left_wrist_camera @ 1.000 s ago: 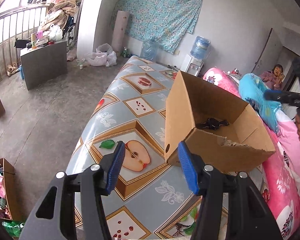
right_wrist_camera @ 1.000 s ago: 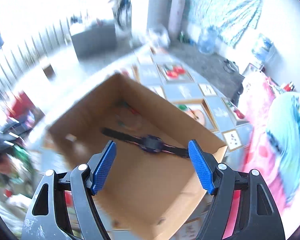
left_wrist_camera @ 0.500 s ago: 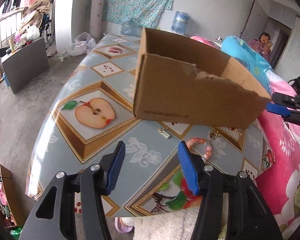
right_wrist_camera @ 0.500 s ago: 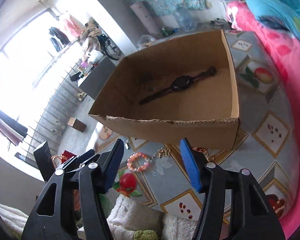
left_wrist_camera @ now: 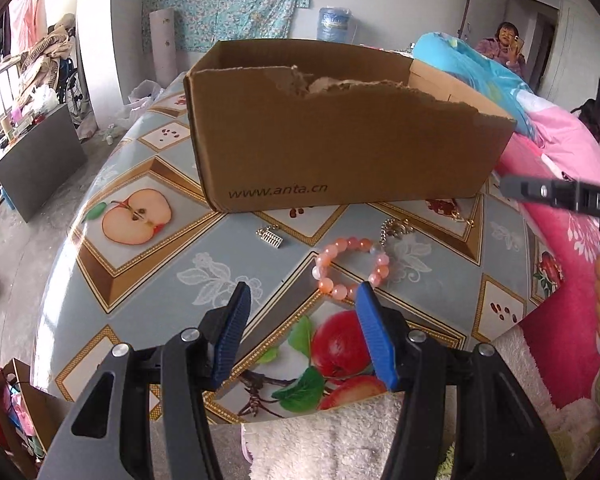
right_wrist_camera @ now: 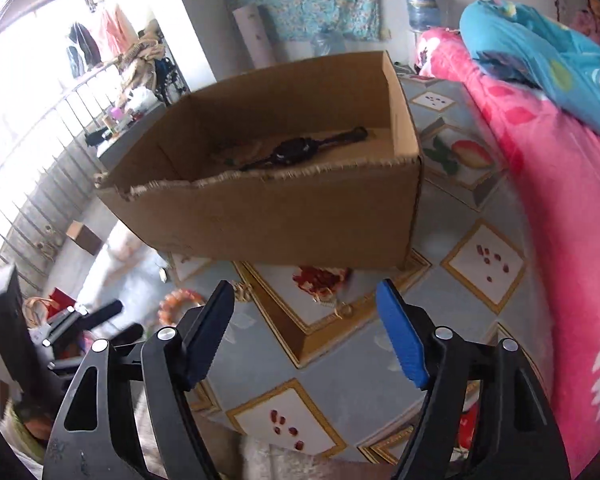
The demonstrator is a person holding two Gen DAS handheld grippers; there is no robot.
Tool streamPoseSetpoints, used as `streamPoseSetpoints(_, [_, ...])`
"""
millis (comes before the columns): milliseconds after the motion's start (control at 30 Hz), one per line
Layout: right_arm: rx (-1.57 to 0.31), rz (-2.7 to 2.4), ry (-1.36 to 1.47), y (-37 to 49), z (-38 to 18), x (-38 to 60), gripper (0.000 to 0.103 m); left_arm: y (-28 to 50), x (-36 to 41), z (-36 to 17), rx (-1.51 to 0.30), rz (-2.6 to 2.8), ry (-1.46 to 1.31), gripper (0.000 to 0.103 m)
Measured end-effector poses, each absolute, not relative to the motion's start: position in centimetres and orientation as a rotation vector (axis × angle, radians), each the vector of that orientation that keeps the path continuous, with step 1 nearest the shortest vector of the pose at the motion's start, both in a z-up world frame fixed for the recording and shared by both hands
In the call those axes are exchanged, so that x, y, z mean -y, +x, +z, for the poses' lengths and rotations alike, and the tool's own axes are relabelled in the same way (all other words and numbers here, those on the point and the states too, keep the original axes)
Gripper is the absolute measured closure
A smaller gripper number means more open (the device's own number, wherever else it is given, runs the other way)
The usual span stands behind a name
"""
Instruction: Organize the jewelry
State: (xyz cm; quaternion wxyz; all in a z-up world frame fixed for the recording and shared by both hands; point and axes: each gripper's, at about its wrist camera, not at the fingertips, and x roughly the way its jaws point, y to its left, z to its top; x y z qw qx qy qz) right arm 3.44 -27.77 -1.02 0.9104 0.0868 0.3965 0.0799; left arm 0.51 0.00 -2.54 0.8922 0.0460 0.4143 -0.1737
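An open cardboard box (left_wrist_camera: pixel 340 136) stands on the fruit-patterned table (left_wrist_camera: pixel 148 264); the right wrist view (right_wrist_camera: pixel 284 216) shows a black watch (right_wrist_camera: pixel 300 148) lying inside it. In front of the box lie a pink bead bracelet (left_wrist_camera: pixel 350 266), a small silver clasp piece (left_wrist_camera: pixel 271 237), a silver chain charm (left_wrist_camera: pixel 394 228) and a gold ring piece (right_wrist_camera: pixel 344 310). My left gripper (left_wrist_camera: pixel 302 300) is open and empty, low over the table just short of the bracelet. My right gripper (right_wrist_camera: pixel 306 300) is open and empty, above the gold piece.
A pink floral quilt (right_wrist_camera: pixel 540 184) and a blue pillow (right_wrist_camera: pixel 540 56) border the table's right side. A white towel (left_wrist_camera: pixel 324 440) lies at the near edge. The floor drops off to the left, with a grey cabinet (left_wrist_camera: pixel 32 160) beyond.
Both grippers have pulled back from above the box and come down toward the table in front of it. The bracelet and small pieces have come into view. Both stay open.
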Motion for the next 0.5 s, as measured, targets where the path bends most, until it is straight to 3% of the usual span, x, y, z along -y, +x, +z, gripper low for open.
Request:
streamPoseSetpoints(233, [-0.791, 0.014, 0.142, 1.2, -5.9, 26.5, 0.017, 2.4, 1.3, -3.1, -0.87, -0.329, 0.145, 0.05])
streamPoseSetpoints(300, [-0.787, 0.017, 0.082, 1.0, -6.3, 25.4, 0.008, 2.6, 1.8, -3.3, -0.867, -0.326, 0.166, 0.05])
streamPoseSetpoints(500, [-0.74, 0.043, 0.064, 0.1, -6.2, 24.9, 0.008, 2.9, 2.9, -3.8, -0.871, -0.316, 0.21, 0.05])
